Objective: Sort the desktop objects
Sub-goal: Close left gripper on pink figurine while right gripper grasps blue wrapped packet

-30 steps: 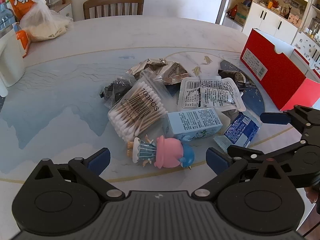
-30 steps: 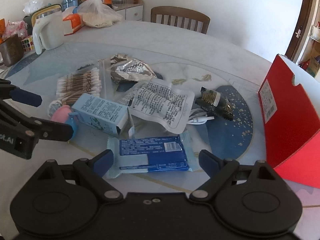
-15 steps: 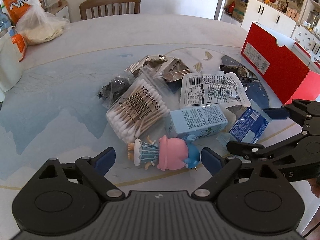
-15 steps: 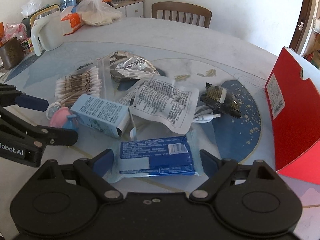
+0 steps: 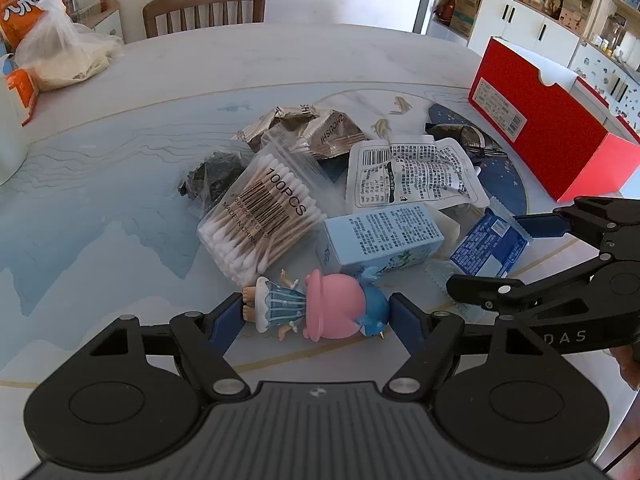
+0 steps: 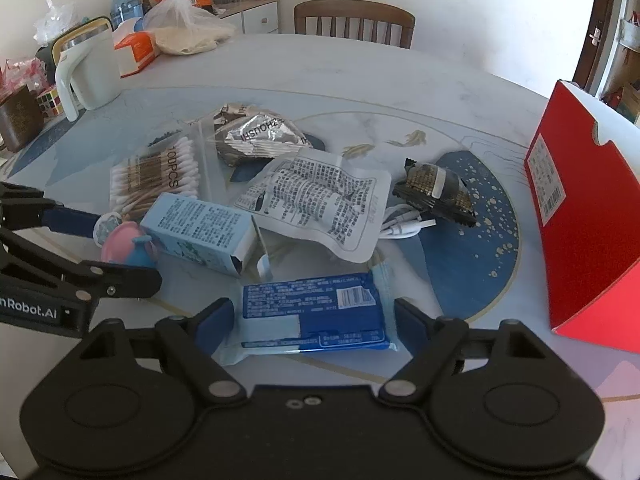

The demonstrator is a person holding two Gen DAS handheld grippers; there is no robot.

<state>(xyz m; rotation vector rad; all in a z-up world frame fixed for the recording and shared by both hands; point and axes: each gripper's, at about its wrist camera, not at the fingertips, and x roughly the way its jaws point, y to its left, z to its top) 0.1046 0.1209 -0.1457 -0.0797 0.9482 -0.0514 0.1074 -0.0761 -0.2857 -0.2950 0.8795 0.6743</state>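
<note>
Glossy plastic figurine (image 5: 316, 312); crinkled foil packet (image 6: 256, 136) (shiny); matt cardboard box (image 6: 580, 216).

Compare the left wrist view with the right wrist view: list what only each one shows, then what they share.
Only the left wrist view: white cabinets with shelves and a crumpled black bag behind the swabs.

Only the right wrist view: a white jug, a Rubik's cube and a white cable.

Both: the pink-hatted figurine, cotton swab bag, light blue carton, blue packet and red box.

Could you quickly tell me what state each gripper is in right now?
Left gripper: open, fingers on either side of the toy figure lying on the table.
Right gripper: open, fingers flanking the blue packet.
</note>
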